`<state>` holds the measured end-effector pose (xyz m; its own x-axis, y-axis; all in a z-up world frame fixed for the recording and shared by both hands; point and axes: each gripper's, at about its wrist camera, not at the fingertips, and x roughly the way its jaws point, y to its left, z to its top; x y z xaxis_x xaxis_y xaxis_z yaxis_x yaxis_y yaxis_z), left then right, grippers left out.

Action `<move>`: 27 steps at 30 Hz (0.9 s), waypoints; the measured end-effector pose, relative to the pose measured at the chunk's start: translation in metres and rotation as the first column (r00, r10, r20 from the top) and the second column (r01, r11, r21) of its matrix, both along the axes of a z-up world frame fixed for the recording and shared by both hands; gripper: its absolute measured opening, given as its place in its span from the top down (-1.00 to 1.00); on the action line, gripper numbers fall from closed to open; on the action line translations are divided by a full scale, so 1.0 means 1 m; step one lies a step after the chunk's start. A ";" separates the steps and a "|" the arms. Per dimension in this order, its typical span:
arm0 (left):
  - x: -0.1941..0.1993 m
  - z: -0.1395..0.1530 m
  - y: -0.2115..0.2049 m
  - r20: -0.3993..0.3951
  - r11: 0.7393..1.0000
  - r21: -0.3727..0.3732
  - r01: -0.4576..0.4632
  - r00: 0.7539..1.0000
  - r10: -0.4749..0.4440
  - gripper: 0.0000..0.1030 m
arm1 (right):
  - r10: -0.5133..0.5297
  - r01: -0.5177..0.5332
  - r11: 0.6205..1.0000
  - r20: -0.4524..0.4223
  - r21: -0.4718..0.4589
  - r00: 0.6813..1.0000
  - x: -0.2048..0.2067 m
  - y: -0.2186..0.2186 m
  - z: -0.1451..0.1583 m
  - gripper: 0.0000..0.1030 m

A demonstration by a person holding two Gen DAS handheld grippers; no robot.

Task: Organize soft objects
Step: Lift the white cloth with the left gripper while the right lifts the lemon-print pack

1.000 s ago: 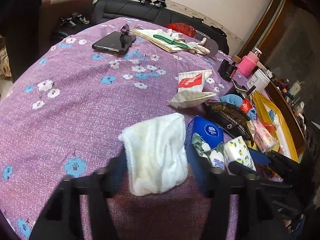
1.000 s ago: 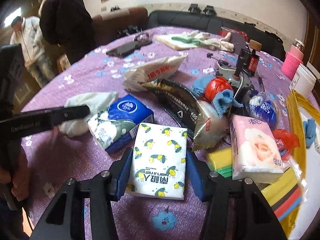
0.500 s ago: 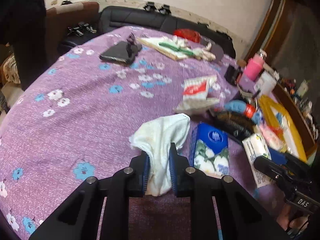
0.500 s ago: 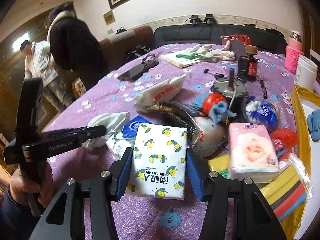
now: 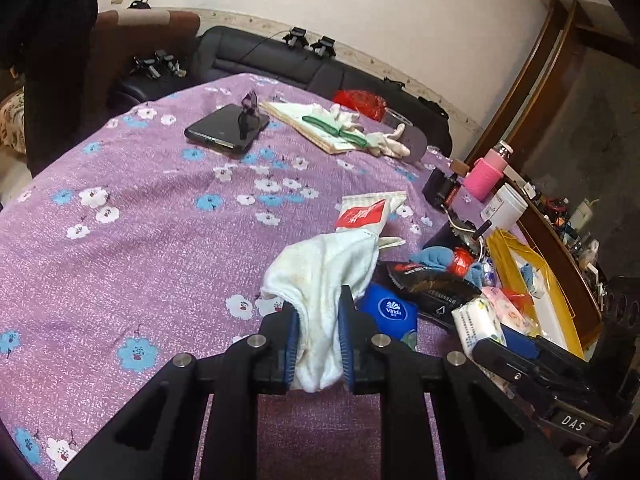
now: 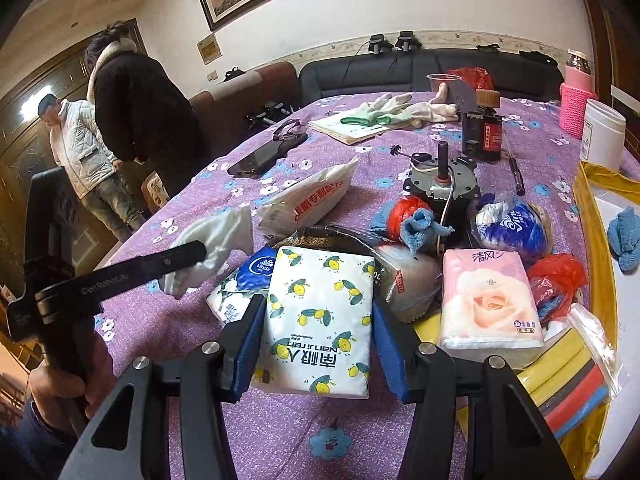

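Beside the blue Vinda pack (image 5: pixel 390 312), left tongs (image 5: pixel 319 350) clench the white cloth (image 5: pixel 326 276) above the purple bench (image 5: pixel 160 240); right tongs (image 6: pixel 318 346) grip the lemon-print tissue pack (image 6: pixel 320 320).

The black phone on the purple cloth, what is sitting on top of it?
A pair of glasses rests on the phone. What is under the phone cannot be seen.

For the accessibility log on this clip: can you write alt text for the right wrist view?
The right gripper clamps a lemon-print tissue pack over a cluttered purple floral tablecloth. To its left, the left gripper pinches a white cloth; a pink rose tissue pack lies to the right.
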<state>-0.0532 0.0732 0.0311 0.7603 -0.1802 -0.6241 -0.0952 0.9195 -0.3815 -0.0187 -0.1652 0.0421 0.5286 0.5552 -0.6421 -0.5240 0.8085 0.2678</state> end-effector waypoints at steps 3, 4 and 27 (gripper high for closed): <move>-0.001 0.002 -0.002 0.016 1.000 0.007 0.005 1.000 -0.005 0.67 | -0.003 0.003 1.000 0.005 0.005 1.000 0.001 -0.001 0.000 -0.10; -0.002 0.002 -0.002 0.021 1.000 0.005 0.008 1.000 -0.008 0.67 | -0.004 0.004 1.000 0.008 0.009 1.000 0.001 -0.002 0.001 -0.10; -0.031 0.031 -0.040 0.064 0.998 0.039 0.046 0.997 -0.049 0.67 | -0.061 0.058 0.996 0.044 0.073 0.997 0.003 -0.022 0.014 -0.10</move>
<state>-0.0837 0.0334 0.0616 0.7904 -0.1947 -0.5808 -0.0273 0.9360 -0.3510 -0.0160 -0.1873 0.0565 0.5902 0.5656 -0.5760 -0.4884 0.8183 0.3031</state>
